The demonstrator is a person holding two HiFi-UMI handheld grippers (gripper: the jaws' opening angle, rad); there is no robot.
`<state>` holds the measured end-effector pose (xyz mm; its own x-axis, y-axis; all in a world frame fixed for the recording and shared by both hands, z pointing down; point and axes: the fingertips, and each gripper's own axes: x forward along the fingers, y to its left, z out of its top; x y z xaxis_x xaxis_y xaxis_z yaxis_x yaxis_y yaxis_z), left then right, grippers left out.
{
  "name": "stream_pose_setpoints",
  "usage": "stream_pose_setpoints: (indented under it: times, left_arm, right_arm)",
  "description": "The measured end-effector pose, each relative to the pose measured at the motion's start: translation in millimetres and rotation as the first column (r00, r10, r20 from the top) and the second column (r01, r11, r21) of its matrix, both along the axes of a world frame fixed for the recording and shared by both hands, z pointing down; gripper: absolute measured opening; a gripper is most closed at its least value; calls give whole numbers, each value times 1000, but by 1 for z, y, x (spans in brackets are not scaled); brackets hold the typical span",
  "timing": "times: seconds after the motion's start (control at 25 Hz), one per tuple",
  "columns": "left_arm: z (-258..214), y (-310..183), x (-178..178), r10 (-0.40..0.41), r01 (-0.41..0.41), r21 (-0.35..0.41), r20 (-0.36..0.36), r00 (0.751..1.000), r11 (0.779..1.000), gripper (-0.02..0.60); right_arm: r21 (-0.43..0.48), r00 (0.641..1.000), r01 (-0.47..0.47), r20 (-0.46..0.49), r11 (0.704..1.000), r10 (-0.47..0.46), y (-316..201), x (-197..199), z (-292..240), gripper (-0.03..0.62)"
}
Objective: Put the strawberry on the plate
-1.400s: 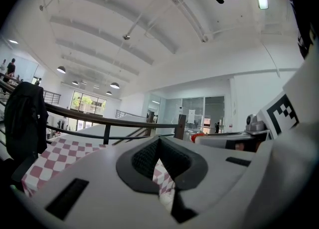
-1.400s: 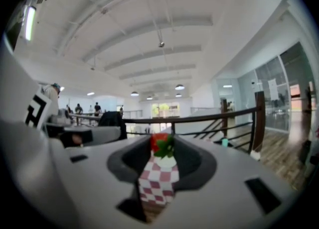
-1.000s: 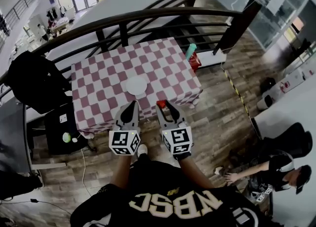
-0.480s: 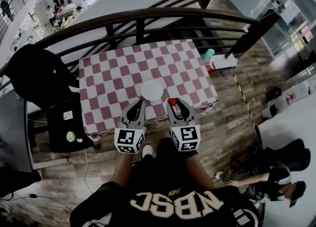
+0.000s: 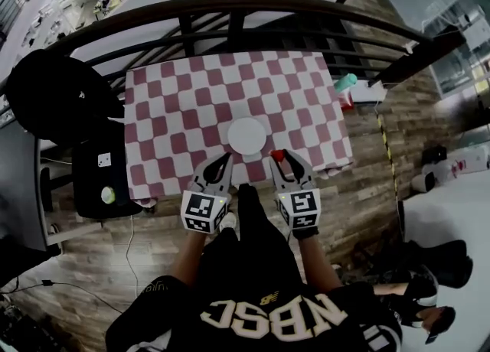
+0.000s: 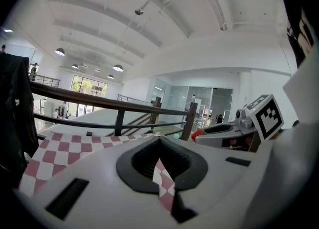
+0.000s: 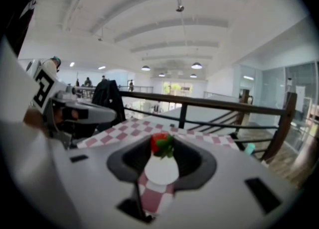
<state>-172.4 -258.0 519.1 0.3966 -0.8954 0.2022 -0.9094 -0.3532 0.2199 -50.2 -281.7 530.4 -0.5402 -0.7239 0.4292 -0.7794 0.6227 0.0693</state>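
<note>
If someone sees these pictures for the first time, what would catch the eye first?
First the red-and-white chequered tablecloth, filling the middle of the head view beside a dark railing. Next the small red strawberry with green leaves, pinched at the tips of the right gripper, near the cloth's front edge. The round white plate lies just beyond it, to its left, bare.

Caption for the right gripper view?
Right tongs grip a strawberry at their tips, white plate on the checkered table beyond.
</note>
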Motion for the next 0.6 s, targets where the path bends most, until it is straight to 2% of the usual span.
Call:
stream_pose_setpoints:
  times: [0.28, 0.44, 0.6]
  left_arm:
    - [52, -23, 4, 43, -41, -112, 13, 999, 993, 8]
    - [99, -37, 5, 54, -47, -215, 30, 998, 975, 9]
    - [133, -55, 7, 57, -40, -284, 54, 997, 958, 8]
  right_arm:
    - [-79, 988, 123, -80, 989, -130, -39, -11, 63, 144]
    - [-155, 969, 190, -129, 969, -211, -57, -15, 111, 144]
    - [-226, 953, 225, -151, 948, -263, -75, -22, 156, 144]
